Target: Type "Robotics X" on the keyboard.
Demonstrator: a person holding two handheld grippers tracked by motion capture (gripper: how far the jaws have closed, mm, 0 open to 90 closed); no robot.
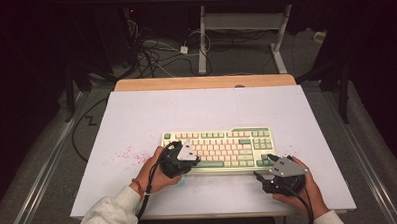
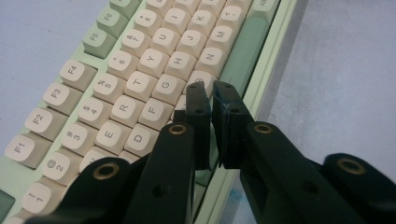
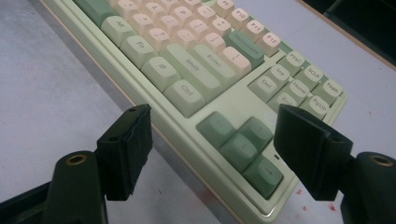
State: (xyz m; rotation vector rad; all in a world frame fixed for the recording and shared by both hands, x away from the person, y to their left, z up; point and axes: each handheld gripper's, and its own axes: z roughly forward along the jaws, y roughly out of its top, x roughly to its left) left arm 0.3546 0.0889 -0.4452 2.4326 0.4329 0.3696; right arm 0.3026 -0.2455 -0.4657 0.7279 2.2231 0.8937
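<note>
High view: the keyboard [image 1: 219,150] lies flat near the middle of the table [image 1: 136,119], its long side parallel to the near edge, so both hands reach it from that edge. The left gripper [image 1: 180,160] sits over the keyboard's left half, low over the keys; the right gripper [image 1: 268,172] waits just off the keyboard's near right corner, on the table side.

Left gripper view: the fingers [image 2: 198,107] are pressed together with nothing between them, making one narrow tip, probably to poke a single key. The tip hovers at the bottom letter row, next to the space bar; whether it touches a key I cannot tell.

Right gripper view: the fingers [image 3: 128,149] stand spread wide, empty, straddling the arrow-key corner of the keyboard [image 3: 187,79] without touching it, seemingly parked ready to steady that end.
</note>
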